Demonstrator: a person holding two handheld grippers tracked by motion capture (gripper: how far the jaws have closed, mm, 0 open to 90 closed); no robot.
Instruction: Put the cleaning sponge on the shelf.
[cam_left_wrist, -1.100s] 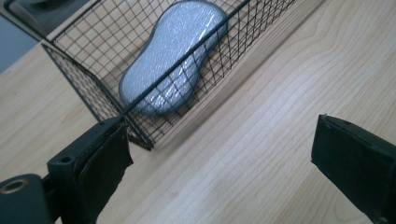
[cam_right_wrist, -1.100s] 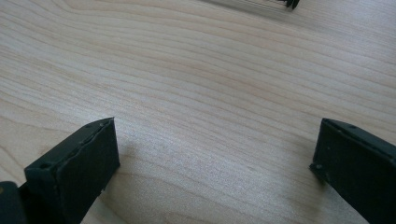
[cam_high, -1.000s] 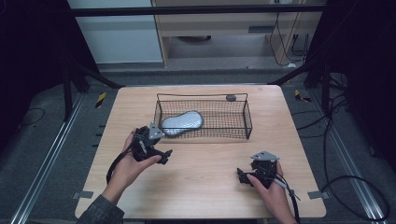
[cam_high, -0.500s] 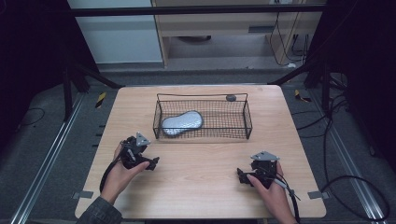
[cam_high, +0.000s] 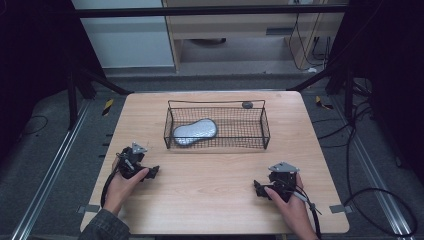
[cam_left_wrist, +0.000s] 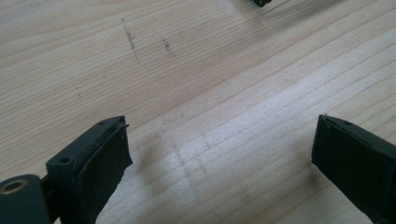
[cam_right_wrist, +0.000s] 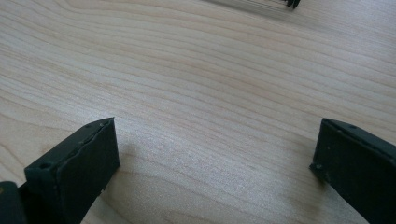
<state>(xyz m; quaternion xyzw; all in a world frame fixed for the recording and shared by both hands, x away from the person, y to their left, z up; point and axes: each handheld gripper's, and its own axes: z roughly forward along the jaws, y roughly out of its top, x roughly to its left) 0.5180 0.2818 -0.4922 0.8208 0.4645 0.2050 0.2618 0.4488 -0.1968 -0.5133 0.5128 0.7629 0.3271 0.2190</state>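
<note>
Both grippers, left (cam_high: 152, 171) and right (cam_high: 257, 189), rest spread and empty on the counter (cam_high: 210, 175), while the grey padded insole (cam_high: 195, 131) lies in the wire basket (cam_high: 216, 145), likely light and floppy, best pinched at its edge.

basket (cam_left_wrist: 259, 2) corner cut off at top edge, small dark object (cam_high: 247, 104) unidentifiable

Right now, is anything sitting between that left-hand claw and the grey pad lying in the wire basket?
Yes: the wire basket itself. Its near wall stands between the open left gripper and the grey pad. The tabletop between looks bare, so reaching over the rim seems the way.
</note>
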